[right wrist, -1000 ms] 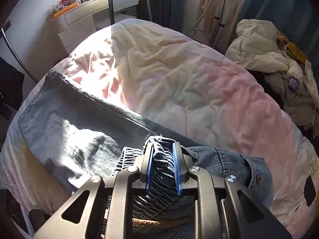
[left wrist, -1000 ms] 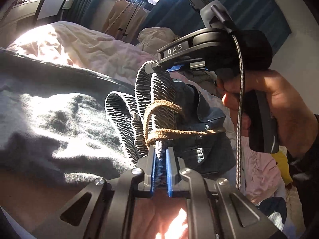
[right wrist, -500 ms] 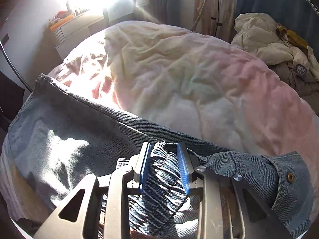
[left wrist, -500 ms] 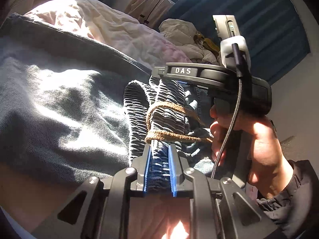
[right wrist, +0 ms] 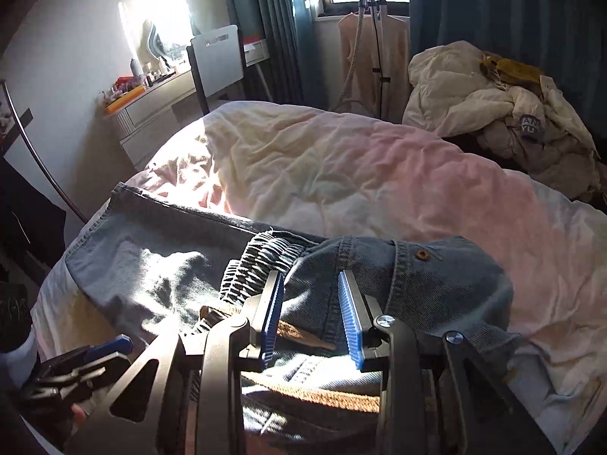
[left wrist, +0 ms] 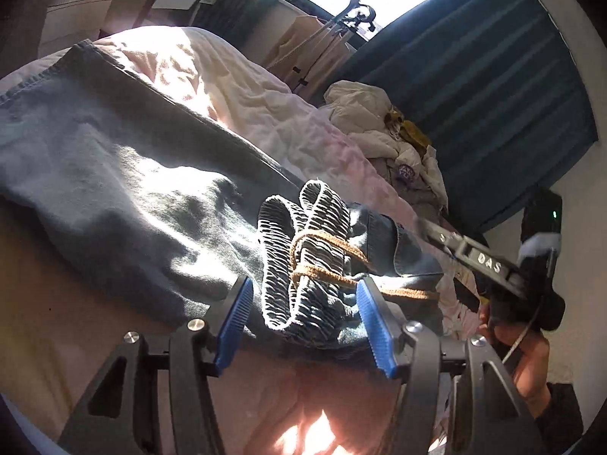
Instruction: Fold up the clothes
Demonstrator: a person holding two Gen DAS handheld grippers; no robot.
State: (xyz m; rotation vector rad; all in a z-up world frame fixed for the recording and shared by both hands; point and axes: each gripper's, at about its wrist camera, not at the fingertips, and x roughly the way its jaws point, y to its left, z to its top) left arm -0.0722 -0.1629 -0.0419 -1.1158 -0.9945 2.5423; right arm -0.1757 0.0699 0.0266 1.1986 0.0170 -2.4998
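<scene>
Blue-grey denim trousers (left wrist: pixel 114 159) (right wrist: pixel 151 258) lie spread on the bed. Their bunched elastic waistband (left wrist: pixel 303 246) (right wrist: pixel 258 261), wrapped with a brown drawstring (left wrist: pixel 322 273) (right wrist: pixel 296 331), rests on top of the fabric. My left gripper (left wrist: pixel 305 322) is opening; the waistband lies between its blue pads (left wrist: pixel 235 322) without touching them. My right gripper (right wrist: pixel 311 316) stands open just above the buttoned denim flap (right wrist: pixel 420 254), gripping nothing. In the left wrist view it (left wrist: pixel 428 229) is off to the right, held by a hand (left wrist: pixel 523 356). The left gripper (right wrist: pixel 95 356) shows at the lower left of the right wrist view.
A rumpled pink-white duvet (right wrist: pixel 341 167) covers the bed beyond the trousers. A heap of cream clothes (right wrist: pixel 493 98) lies at the far right. A garment steamer stand (right wrist: pixel 373 38), a chair (right wrist: pixel 216 60) at a desk and blue curtains (left wrist: pixel 474 94) line the far wall.
Both grippers let go of the waistband, which now rests on the trousers. The left jaws spread wide. The right gripper drew back and to the right, away from the waistband.
</scene>
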